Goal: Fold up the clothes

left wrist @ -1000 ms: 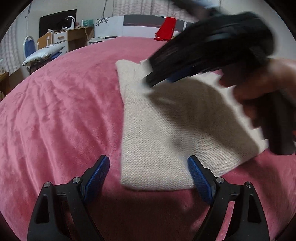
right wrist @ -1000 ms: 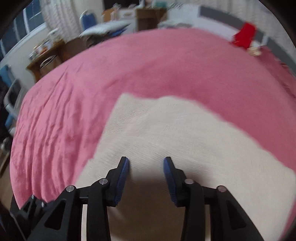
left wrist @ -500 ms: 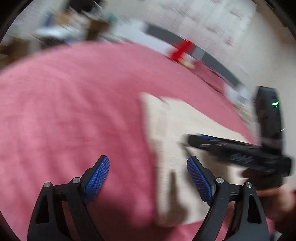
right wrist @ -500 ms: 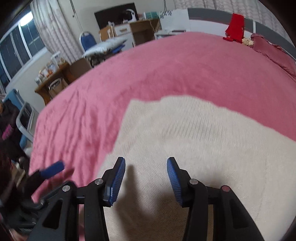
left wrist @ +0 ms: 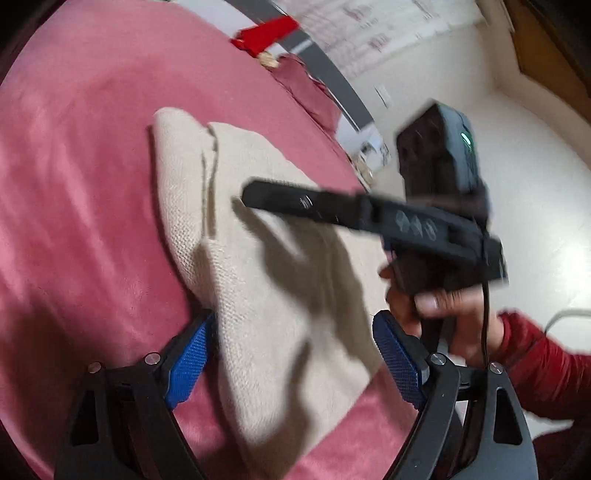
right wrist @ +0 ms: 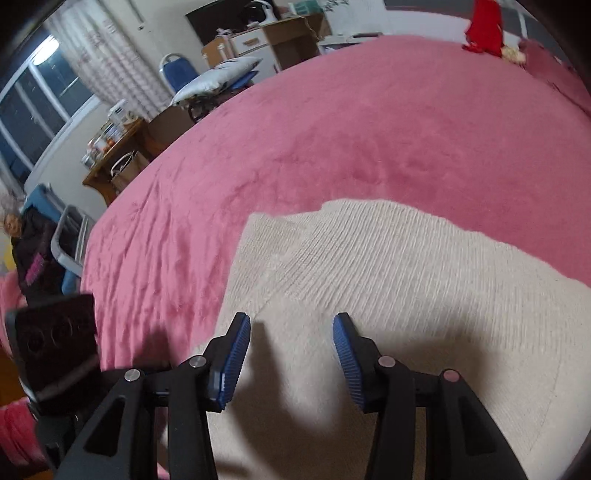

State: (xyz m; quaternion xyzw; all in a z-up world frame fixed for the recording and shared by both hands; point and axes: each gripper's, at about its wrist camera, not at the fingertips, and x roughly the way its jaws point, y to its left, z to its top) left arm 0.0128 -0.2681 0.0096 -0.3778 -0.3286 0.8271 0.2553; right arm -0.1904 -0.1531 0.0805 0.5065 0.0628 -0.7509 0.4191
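A folded cream knit garment (left wrist: 266,266) lies flat on the pink bedspread (left wrist: 74,184); it also shows in the right wrist view (right wrist: 406,295). My left gripper (left wrist: 291,354) is open and empty, its blue pads straddling the garment's near end. My right gripper (right wrist: 291,354) is open and empty, hovering just above the garment's middle. In the left wrist view the right gripper (left wrist: 280,201) shows side-on over the garment, held by a hand in a red sleeve (left wrist: 532,354).
A red cloth (right wrist: 484,26) and a dark pink garment (left wrist: 306,88) lie at the bed's far edge. A chair with a pillow (right wrist: 214,79), desks and shelves stand beyond the bed. The left gripper's body (right wrist: 55,343) sits at the bed's left edge.
My left gripper has swung around and moved in to the garment's near end. My right gripper has shifted slightly over the garment, still open.
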